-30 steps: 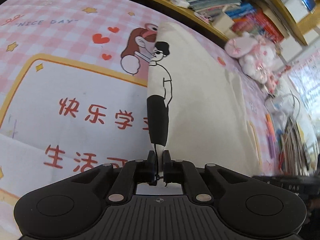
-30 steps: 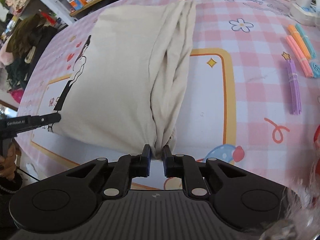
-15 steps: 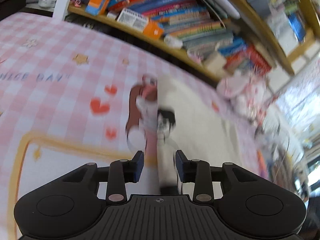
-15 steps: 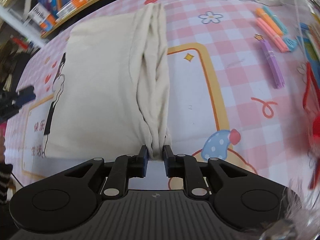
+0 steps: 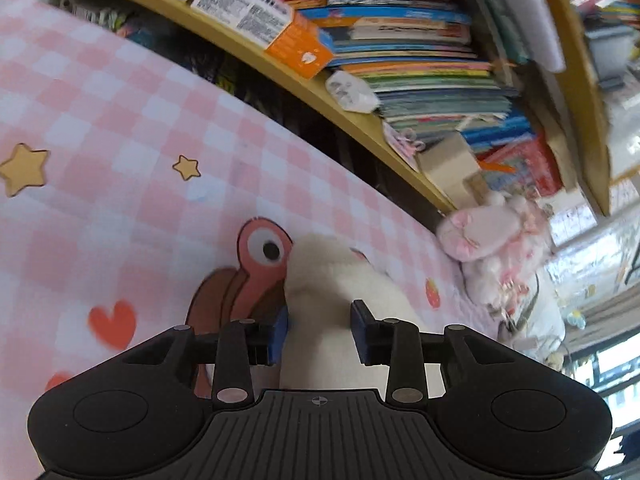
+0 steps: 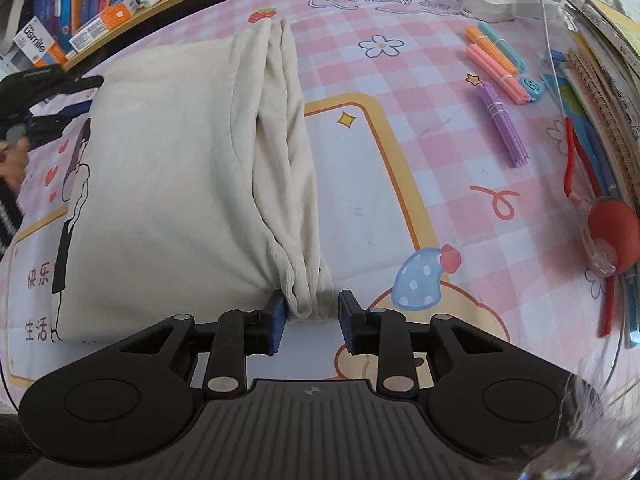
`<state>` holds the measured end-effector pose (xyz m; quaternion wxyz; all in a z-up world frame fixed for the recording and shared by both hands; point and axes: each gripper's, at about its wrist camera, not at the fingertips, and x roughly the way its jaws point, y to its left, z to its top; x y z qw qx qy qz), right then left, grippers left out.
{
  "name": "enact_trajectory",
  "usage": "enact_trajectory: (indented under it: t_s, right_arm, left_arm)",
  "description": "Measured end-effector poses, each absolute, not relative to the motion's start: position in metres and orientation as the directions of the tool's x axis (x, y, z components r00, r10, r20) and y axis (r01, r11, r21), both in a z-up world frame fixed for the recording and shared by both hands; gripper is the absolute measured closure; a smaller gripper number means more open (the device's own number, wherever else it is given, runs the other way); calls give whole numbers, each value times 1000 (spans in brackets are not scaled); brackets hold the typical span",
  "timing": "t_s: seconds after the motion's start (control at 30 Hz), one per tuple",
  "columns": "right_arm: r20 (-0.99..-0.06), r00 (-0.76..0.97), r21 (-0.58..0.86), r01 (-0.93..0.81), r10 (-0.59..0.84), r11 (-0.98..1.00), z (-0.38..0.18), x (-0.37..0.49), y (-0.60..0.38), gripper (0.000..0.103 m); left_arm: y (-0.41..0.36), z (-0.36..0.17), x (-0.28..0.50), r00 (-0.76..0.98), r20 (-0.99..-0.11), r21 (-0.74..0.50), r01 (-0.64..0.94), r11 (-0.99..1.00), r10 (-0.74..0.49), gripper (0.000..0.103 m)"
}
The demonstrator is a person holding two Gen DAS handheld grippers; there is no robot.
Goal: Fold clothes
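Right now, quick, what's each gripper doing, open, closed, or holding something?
Left gripper: open, the folded cream cotton shirt loose between its jaws.
Right gripper: opening, shirt's bunched corner between the jaws, no longer pinched.

The folded shirt was cream with a black-and-white printed figure. The tablecloth was pink-and-white checked, scattered with red hearts and gold stars. Stick bundles were orange, pink, purple.

The folded garment lies on the tabletop. Right of the garment lie bundled sticks; behind it stands a bookshelf. Right tongs straddle its near corner, left tongs its far-left corner.
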<state>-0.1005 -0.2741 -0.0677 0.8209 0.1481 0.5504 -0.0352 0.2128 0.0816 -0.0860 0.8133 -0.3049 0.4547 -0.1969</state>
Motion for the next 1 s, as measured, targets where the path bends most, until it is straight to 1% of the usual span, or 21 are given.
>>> enact_trajectory:
  t_s: [0.1, 0.2, 0.23, 0.3, 0.33, 0.37, 0.43, 0.47, 0.5, 0.53, 0.57, 0.6, 0.63, 0.67, 0.7, 0.73, 0.77, 0.83, 1.0]
  right_arm:
    - [-916, 388, 201, 235, 98, 951, -68, -101, -274, 76]
    - [-917, 387, 200, 245, 93, 949, -67, -101, -273, 76]
    - [-917, 388, 198, 246, 91, 949, -67, -101, -273, 76]
    - [-918, 387, 197, 250, 89, 948, -67, -101, -273, 76]
    - [-918, 387, 197, 252, 88, 948, -67, -101, -273, 76]
    - [-918, 387, 196, 252, 87, 948, -67, -101, -273, 76]
    - [-918, 386, 196, 253, 86, 947, -67, -101, -273, 76]
    - [-918, 387, 195, 253, 86, 947, -67, -101, -273, 75]
    - [-918, 388, 195, 254, 86, 947, -66, -101, -273, 75]
    - [-918, 388, 196, 254, 85, 947, -66, -101, -273, 75]
    - [-918, 388, 196, 253, 86, 947, -66, -100, -273, 75]
    - [-919, 386, 192, 249, 85, 949, -66, -99, -272, 75]
    - [-920, 384, 189, 246, 83, 951, -66, -98, -272, 75]
    - [-920, 384, 187, 243, 83, 952, -66, -98, -271, 75]
    - [-919, 385, 189, 243, 84, 951, -65, -99, -271, 75]
    - [-918, 388, 190, 243, 85, 951, -65, -99, -272, 75]
    - [-917, 390, 192, 243, 85, 951, -65, -100, -272, 75]
    - [-915, 395, 196, 243, 87, 950, -65, -101, -272, 75]
    - [-911, 403, 196, 242, 86, 950, -65, -101, -272, 75]
  left_arm:
    - [82, -95, 225, 503, -616, -692, 22, 721, -606, 70]
    - [82, -96, 229, 503, -606, -698, 37, 715, -617, 70]
    - [81, -95, 230, 500, -609, -689, 51, 723, -616, 72]
    - [76, -89, 228, 503, -616, -648, 115, 753, -607, 84]
    - [72, -81, 225, 514, -610, -613, 174, 770, -602, 95]
    - [66, -69, 217, 544, -593, -562, 249, 789, -594, 96]
    - [53, -46, 199, 612, -544, -437, 377, 817, -574, 96]
    - [47, -40, 193, 640, -532, -379, 405, 832, -554, 94]
    - [39, -38, 191, 661, -543, -324, 404, 856, -518, 90]
    - [30, -40, 195, 664, -580, -282, 379, 881, -471, 86]
    - [24, -45, 202, 647, -621, -274, 350, 896, -443, 80]
    - [26, -51, 208, 626, -654, -299, 302, 905, -425, 74]
    - [29, -56, 215, 605, -683, -328, 247, 912, -409, 66]
    - [37, -56, 218, 599, -686, -373, 197, 907, -413, 57]
    - [46, -53, 218, 607, -667, -429, 160, 889, -431, 52]
    - [56, -50, 213, 616, -643, -474, 146, 868, -455, 39]
    - [65, -47, 208, 625, -618, -514, 139, 846, -478, 32]
    - [77, -44, 193, 610, -614, -535, 145, 832, -501, 32]
    - [100, -51, 135, 526, -662, -545, 152, 825, -534, 33]
